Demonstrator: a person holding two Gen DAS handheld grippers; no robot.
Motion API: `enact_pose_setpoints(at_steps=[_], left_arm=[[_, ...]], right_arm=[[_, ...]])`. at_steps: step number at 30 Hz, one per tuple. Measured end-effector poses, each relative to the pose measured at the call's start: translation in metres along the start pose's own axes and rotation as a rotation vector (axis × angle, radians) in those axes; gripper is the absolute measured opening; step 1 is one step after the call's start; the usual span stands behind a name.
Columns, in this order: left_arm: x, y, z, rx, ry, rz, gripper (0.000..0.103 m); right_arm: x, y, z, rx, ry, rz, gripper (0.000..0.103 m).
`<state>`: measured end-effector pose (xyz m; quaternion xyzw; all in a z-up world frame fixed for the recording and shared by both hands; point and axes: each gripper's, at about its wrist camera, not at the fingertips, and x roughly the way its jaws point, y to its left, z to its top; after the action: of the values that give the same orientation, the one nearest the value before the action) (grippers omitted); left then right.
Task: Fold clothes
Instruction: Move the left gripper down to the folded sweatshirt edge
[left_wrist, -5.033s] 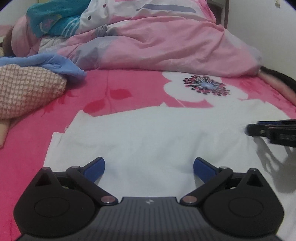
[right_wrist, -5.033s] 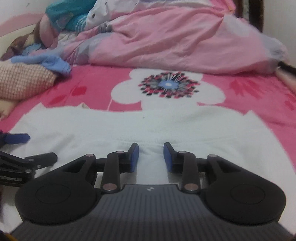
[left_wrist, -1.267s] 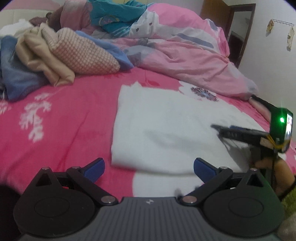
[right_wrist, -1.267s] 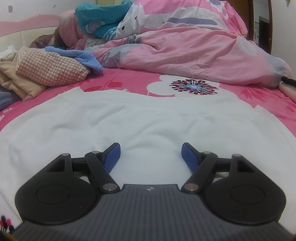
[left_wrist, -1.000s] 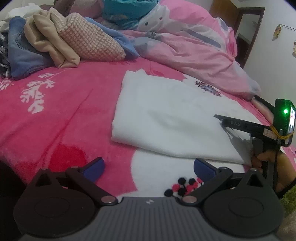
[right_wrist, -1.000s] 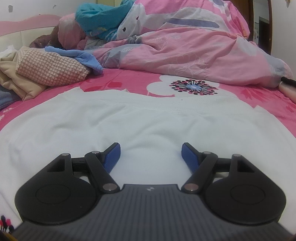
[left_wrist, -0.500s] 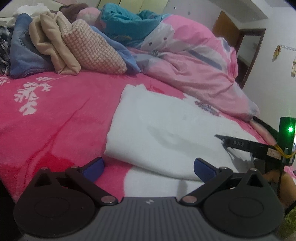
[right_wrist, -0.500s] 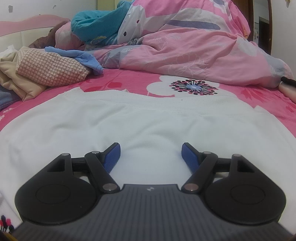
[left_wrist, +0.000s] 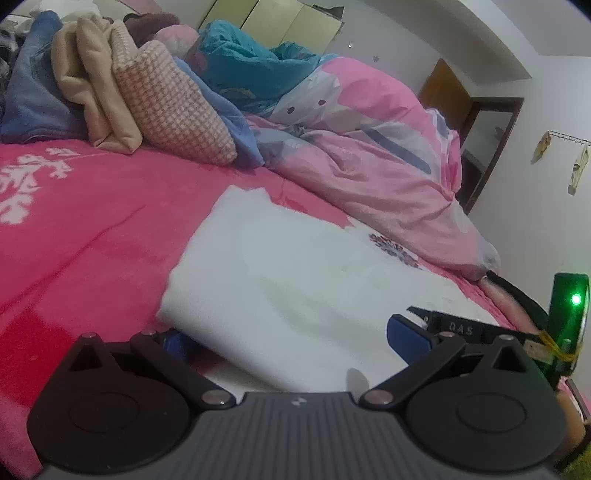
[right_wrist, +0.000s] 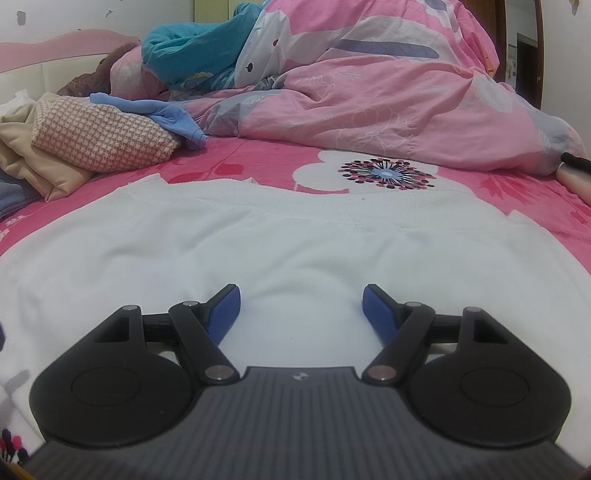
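Pink flowered bedding (left_wrist: 92, 229) covers the bed, with white walls and a brown door far off. On it lies the white garment (left_wrist: 295, 280), flat and folded, its near-left corner thick and rounded. A seam runs across it in the right wrist view (right_wrist: 295, 218). The left gripper (left_wrist: 291, 338) has its blue fingers wide, nothing held, around the garment's near edge. The right gripper (right_wrist: 301, 308) rests low over the white cloth, fingers wide apart, holding nothing. Far back sits a puffy pink quilt (left_wrist: 369, 147). At the far left is a pile of clothes (left_wrist: 92, 92) with a checked piece (right_wrist: 99, 140). The letters "DAS" show on the right gripper's side (left_wrist: 460, 328), beside a green light (left_wrist: 574, 299).
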<state>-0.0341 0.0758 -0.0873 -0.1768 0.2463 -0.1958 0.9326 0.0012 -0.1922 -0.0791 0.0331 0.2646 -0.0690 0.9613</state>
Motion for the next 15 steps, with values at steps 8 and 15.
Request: enact_pose_setpoints(at_steps=[8, 15], left_arm=[[0.027, -0.005, 0.013, -0.033, -0.030, -0.009, 0.102], [0.048, -0.008, 0.032, -0.094, 0.004, 0.000, 0.085]], right_arm=[[-0.001, 0.000, 0.000, 0.004, 0.000, 0.007, 0.075], [-0.001, -0.001, 0.000, 0.003, 0.001, 0.009, 0.076]])
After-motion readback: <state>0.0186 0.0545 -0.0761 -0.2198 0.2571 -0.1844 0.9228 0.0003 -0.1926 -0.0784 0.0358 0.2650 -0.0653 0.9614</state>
